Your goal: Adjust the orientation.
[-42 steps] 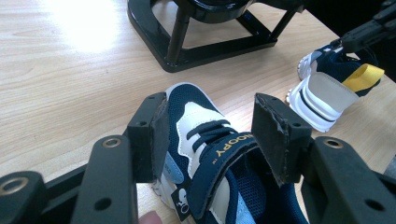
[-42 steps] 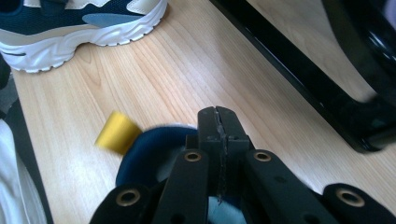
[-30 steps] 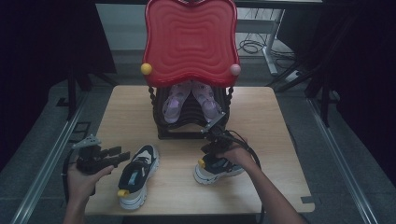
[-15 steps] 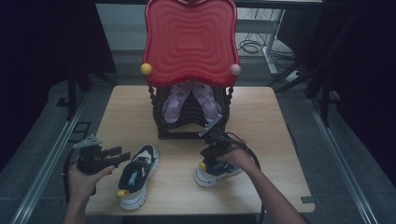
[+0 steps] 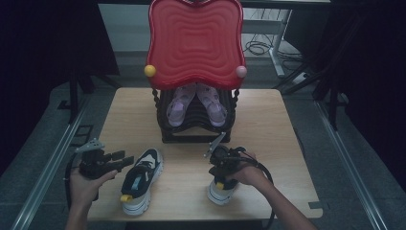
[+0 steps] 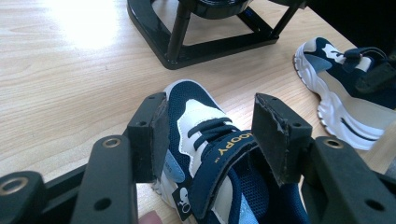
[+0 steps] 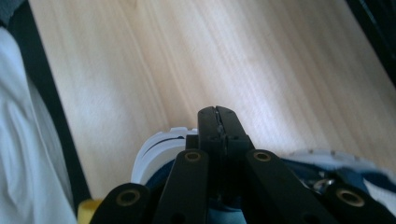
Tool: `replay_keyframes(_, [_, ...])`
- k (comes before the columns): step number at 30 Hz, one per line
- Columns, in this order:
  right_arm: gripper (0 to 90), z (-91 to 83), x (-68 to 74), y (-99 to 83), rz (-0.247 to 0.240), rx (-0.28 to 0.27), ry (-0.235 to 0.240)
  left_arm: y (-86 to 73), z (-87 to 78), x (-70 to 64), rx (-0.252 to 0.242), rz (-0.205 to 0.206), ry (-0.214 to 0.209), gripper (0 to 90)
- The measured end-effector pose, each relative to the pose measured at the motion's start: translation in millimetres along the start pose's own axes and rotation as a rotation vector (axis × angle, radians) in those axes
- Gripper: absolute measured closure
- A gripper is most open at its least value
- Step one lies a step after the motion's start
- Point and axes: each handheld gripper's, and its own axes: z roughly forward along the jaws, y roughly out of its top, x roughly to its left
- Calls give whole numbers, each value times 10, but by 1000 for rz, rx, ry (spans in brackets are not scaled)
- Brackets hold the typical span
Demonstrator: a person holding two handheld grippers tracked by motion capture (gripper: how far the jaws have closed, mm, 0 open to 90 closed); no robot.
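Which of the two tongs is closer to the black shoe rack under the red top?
The right. The right tongs sit over the right sneaker, just in front of the black shoe rack. The left tongs are off to its left, beside the left sneaker.

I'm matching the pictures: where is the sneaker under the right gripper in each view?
High view: sneaker, front right of the wooden table.
Left gripper view: sneaker at the right edge, past the jaws.
Right gripper view: sneaker along the bottom, under the shut jaws.
Shared landmark: the table.
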Motion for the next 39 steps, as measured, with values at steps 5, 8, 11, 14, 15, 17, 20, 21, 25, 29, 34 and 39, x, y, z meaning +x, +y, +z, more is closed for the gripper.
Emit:
replay_keyframes(5, [897,-56,93,-118,-22,28,-5,0,9,-6,3,5,0,465])
replay_keyframes(8, [897,-87,141,-179,-29,42,-9,1,11,-12,5,4,-2,465])
replay_keyframes(11, [897,-117,178,-243,-30,50,-13,0,12,-10,4,3,-1,465])
replay_keyframes(14, [897,-151,207,-322,-19,48,-16,0,13,-12,3,2,-2,465])
replay_keyframes(15, [897,-160,204,-342,-25,50,-17,0,13,-12,4,2,-2,465])
replay_keyframes(17, [897,-182,219,-394,-15,48,-19,0,16,-14,4,2,-2,465])
replay_keyframes(20, [897,-207,231,-453,-8,48,-25,1,16,-16,4,4,-1,465])
replay_keyframes(21, [897,-216,230,-474,-10,50,-29,1,16,-17,4,4,-1,465])
replay_keyframes(25, [897,-251,234,-556,3,57,-40,1,17,-18,4,4,-1,465])
replay_keyframes(29, [897,-283,229,-639,20,59,-46,1,18,-20,5,5,-1,465])
replay_keyframes(34, [897,-322,213,-780,42,92,-73,0,18,-16,4,3,0,465])
replay_keyframes(39, [897,-377,173,-915,77,91,-92,2,31,-27,9,6,-1,465])
